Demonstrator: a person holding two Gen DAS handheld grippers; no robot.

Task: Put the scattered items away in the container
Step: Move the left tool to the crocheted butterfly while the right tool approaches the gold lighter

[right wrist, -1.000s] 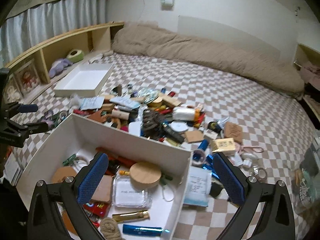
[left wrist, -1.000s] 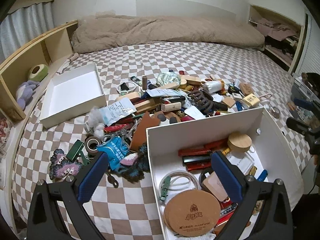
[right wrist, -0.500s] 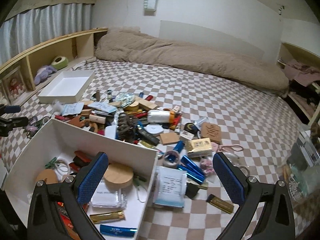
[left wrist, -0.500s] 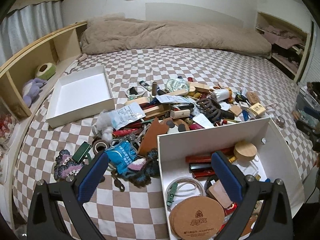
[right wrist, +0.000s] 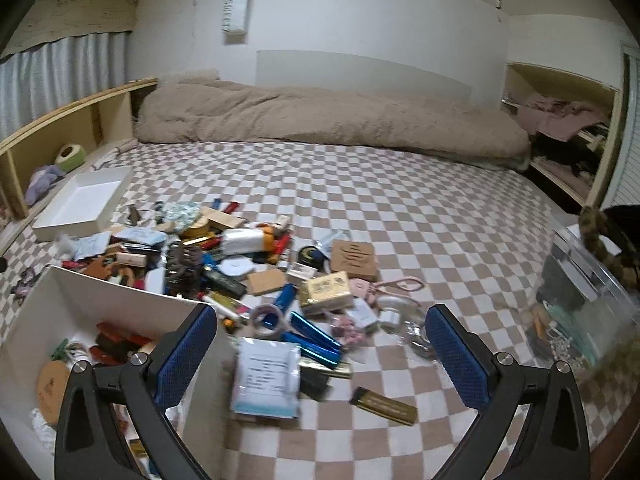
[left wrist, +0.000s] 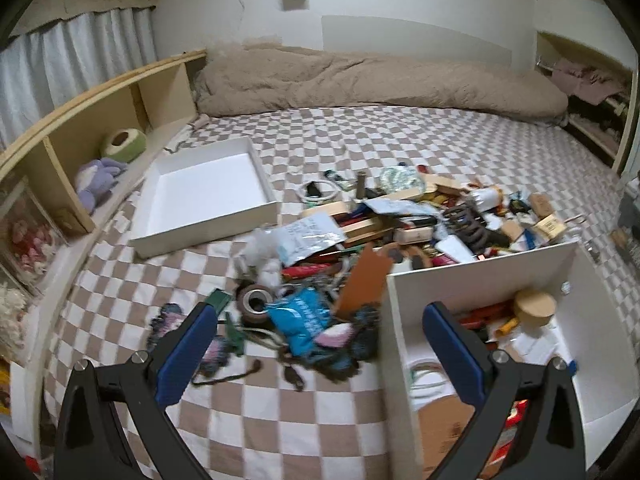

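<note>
A heap of small items (left wrist: 400,224) lies scattered on the checkered bed cover, also spread across the right wrist view (right wrist: 256,264). A white box (left wrist: 480,264) holding several items stands at the near side; its wall (right wrist: 120,300) shows at lower left in the right wrist view. My left gripper (left wrist: 320,344) hangs open over a blue packet (left wrist: 304,316) and a tape roll (left wrist: 254,300), left of the box. My right gripper (right wrist: 320,344) is open above a white packet (right wrist: 266,376) and blue bars (right wrist: 316,336), just right of the box. Neither holds anything.
An empty white tray (left wrist: 208,200) sits at the far left on the bed. A wooden shelf (left wrist: 100,120) with soft toys runs along the left. A rolled beige duvet (right wrist: 320,120) lies at the back. A clear bin (right wrist: 592,292) stands at the right.
Both grippers have pulled back from over the box and shifted sideways, the left one leftward and the right one rightward. Each stays open and empty.
</note>
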